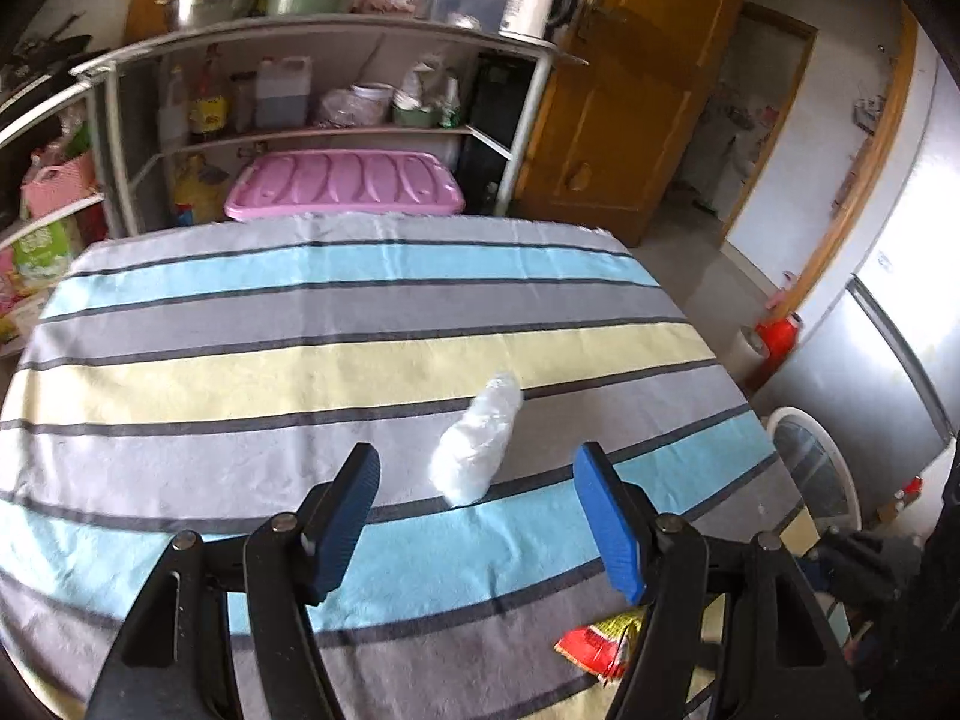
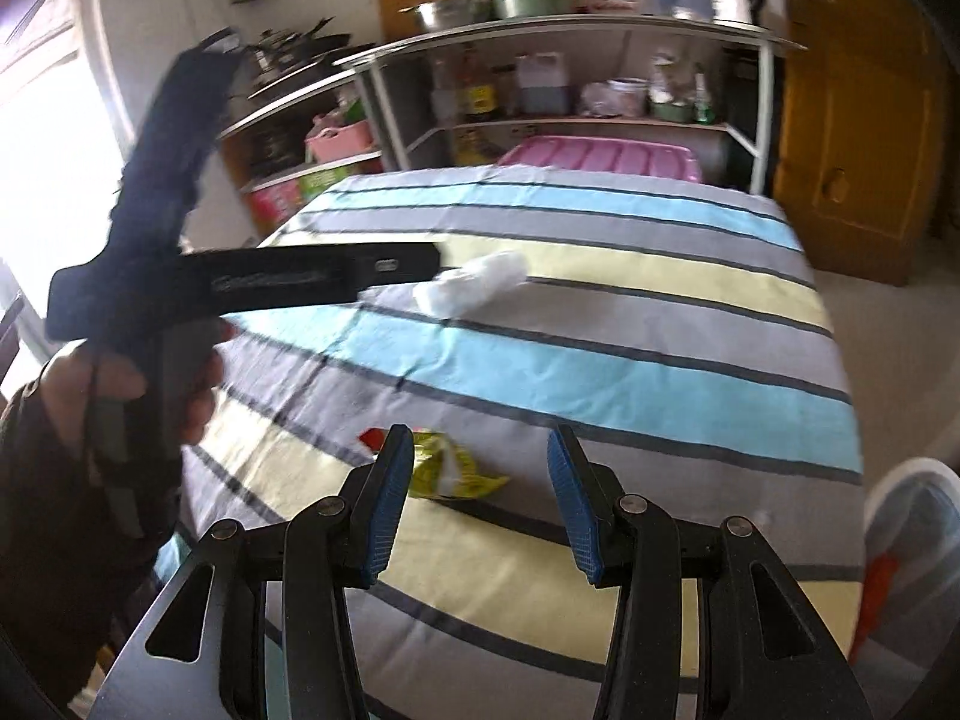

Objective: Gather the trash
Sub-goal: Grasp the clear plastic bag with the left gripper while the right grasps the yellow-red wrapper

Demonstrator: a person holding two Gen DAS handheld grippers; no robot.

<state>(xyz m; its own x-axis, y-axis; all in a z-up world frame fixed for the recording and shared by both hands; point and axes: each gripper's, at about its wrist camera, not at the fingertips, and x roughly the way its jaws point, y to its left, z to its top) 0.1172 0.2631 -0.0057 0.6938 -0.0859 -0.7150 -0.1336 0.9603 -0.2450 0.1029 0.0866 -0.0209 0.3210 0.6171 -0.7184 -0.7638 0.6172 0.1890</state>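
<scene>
White wad point(image 1: 477, 444) and wrapper point(image 2: 447, 468) (crumpled) on cloth.

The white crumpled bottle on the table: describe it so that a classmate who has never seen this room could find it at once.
Start at the table with the striped cloth in grey, blue and yellow. Near its middle lies a crumpled white plastic bottle on its side, just ahead of the open left gripper. Its only neighbour, a snack wrapper, is flat, yellow and red; the bottle is pale and rounded.

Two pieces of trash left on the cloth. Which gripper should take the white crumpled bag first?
Left, probably. The left gripper is open with the white bag lined up between its fingers. The right gripper is open nearer the yellow-red wrapper.
</scene>
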